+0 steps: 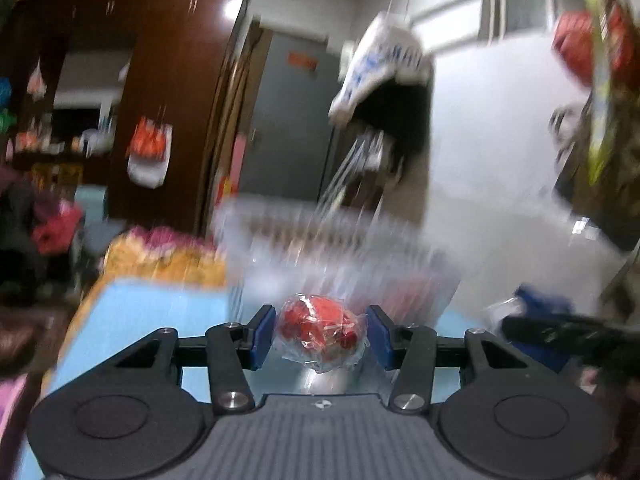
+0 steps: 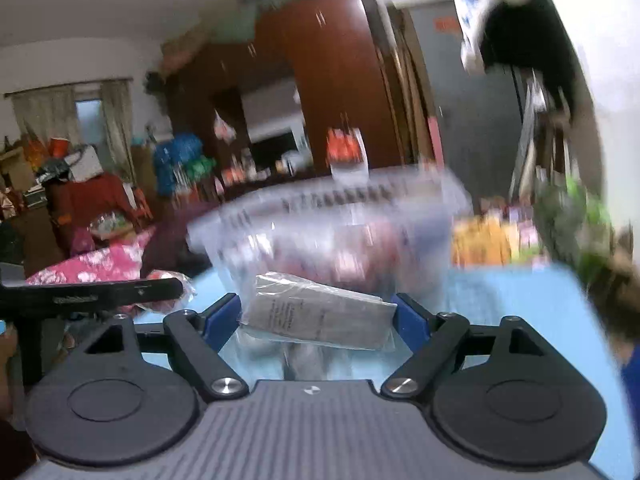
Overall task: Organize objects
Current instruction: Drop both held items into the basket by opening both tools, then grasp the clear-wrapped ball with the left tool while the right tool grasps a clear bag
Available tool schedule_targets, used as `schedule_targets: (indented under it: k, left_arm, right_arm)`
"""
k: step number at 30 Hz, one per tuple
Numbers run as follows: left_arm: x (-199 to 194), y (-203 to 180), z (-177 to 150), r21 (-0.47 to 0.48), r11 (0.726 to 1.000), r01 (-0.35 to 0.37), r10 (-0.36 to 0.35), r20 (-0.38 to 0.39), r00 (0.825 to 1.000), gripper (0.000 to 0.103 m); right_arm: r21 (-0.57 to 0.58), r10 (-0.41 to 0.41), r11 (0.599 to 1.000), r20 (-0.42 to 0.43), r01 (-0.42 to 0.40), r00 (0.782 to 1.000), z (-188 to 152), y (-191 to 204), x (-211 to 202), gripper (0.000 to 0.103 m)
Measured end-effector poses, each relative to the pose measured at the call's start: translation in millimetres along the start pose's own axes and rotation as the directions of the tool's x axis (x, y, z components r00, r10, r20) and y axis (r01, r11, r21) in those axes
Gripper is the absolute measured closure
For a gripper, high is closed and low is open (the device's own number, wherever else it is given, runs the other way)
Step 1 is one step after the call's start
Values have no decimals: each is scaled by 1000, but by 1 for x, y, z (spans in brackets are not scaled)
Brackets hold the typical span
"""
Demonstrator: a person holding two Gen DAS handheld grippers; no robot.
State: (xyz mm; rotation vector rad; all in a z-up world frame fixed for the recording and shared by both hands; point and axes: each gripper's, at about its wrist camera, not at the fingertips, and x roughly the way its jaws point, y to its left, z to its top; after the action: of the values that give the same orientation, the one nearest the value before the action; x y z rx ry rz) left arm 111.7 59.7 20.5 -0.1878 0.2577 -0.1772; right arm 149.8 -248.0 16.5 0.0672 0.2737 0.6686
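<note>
Between the blue pads of the left gripper: one red item in a clear crinkled wrapper, held off the light-blue counter, jaws narrowed onto both its sides. Between the pads of the right gripper: one flat grey packet in a clear sleeve, printed text on its face too blurred to read, lying tilted with its right end lower, jaws closed on its two ends. Both grippers level, pointing forward over the counter toward a clear plastic bin just ahead, its ribbed rim smeared by motion blur; contents show only as reddish shapes. Each tool edges into the other's view: the right gripper as a black bar at the right margin of the left wrist view, with a blue shape behind it; the left gripper as a black bar at the left margin of the right wrist view. Surroundings: dark red-brown wardrobe, grey door, pink flowered bedding, curtained window, hanging blue-and-white bag.
</note>
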Motion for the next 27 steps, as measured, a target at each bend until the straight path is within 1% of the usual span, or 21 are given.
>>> schedule_targets:
  k: [1,3,4,5,6,7,9,11,12,13,14,15,16,18,20,21,22,23,24,25,27]
  left_arm:
    - [1,-5,17,3,1000,4,-4,19,1000,50]
    - [16,-13,46,11,1000,7,-7,12,1000,50]
    - [29,-17,59,20,1000,-11,11,3,1000,50]
    - [43,-18,68,25,999,-35,35,-15,999,50]
    - [61,-17,76,21,999,-48,49,-55,997,50]
    - [80,-14,82,4,998,-55,55,-100,993,50]
    - [105,-9,84,-22,997,-74,70,-153,986,50]
    - [117,-6,81,-24,995,-99,94,-153,984,49]
    - [120,-7,80,-16,994,-110,107,-136,985,46]
    - [121,-6,79,-8,993,-120,118,-122,985,36]
    - [125,-5,78,-10,990,-137,135,-121,983,22]
    - [125,-4,78,-15,989,-149,146,-122,982,19]
    - [126,-3,77,-18,988,-154,151,-121,981,18]
    - [123,-1,79,-8,988,-153,151,-118,981,18]
    - [104,-1,78,-7,988,-154,153,-93,984,18]
    - [91,-3,74,2,990,-142,142,-60,988,18]
    - [74,-6,67,9,993,-118,118,-28,993,17]
    - [60,-7,58,11,995,-95,95,-12,995,14]
    - [48,-7,47,9,997,-80,80,-1,997,12]
    - [39,-7,34,2,997,-75,75,4,997,9]
    - [34,-4,10,1,996,-84,84,-34,996,9]
  right_arm:
    - [-23,-8,1000,20,9,1000,16,3,4,19]
    - [-69,-32,997,37,35,999,46,7,19,19]
    - [-89,-52,994,39,56,998,59,7,29,19]
    - [-110,-82,990,35,85,996,73,5,44,19]
    - [-114,-116,987,16,117,993,82,1,58,19]
    - [-109,-145,984,-17,143,989,88,-5,73,19]
    - [-112,-160,982,-63,152,985,94,-13,97,19]
    - [-140,-170,977,-80,158,982,93,-16,112,19]
    - [-154,-187,973,-91,171,978,92,-17,120,18]
    - [-159,-207,968,-89,192,974,92,-16,123,17]
    - [-154,-224,966,-85,209,971,92,-16,123,15]
    - [-138,-220,968,-85,207,972,90,-17,122,7]
    - [-125,-199,974,-84,188,976,89,-17,118,1]
    - [-118,-192,976,-72,183,979,86,-17,105,0]
    - [-105,-195,976,-40,190,980,83,-19,84,0]
    - [-89,-175,981,-20,172,984,78,-20,71,0]
    - [-67,-136,989,-6,136,991,69,-23,58,0]
    - [-49,-101,994,-4,100,995,59,-25,51,0]
    - [-34,-65,997,-29,64,997,45,-26,46,0]
    - [-26,-39,999,-75,37,996,30,-26,46,0]
    - [-14,3,1000,-168,-6,986,-1,-25,55,0]
